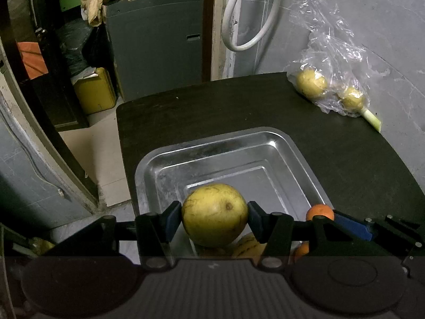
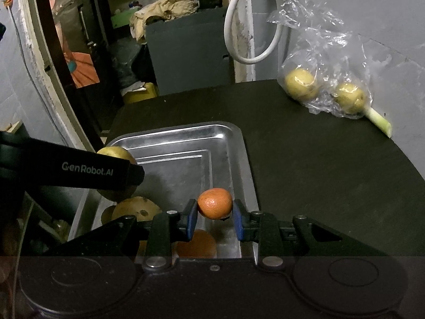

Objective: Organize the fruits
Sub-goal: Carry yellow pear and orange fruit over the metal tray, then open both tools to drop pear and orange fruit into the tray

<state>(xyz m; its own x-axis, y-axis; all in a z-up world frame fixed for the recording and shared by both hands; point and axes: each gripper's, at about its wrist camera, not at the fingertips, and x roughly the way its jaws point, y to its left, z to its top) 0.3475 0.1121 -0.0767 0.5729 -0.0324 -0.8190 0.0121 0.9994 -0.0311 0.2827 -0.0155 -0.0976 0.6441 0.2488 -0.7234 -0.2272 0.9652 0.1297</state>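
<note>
Hovering over the metal tray (image 1: 300, 146), the left gripper (image 1: 215, 216) clamps a yellow fruit (image 1: 214, 214); the right gripper (image 2: 215, 207) pinches an orange (image 2: 214, 203). Risk: round fruit could slip from the narrow pads and roll off.

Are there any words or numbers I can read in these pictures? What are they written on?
"GenRobot.AI": white letters on the side of the left tool, the black arm seen in the right wrist view.
No other words, numbers or signs can be read in either view.
</note>
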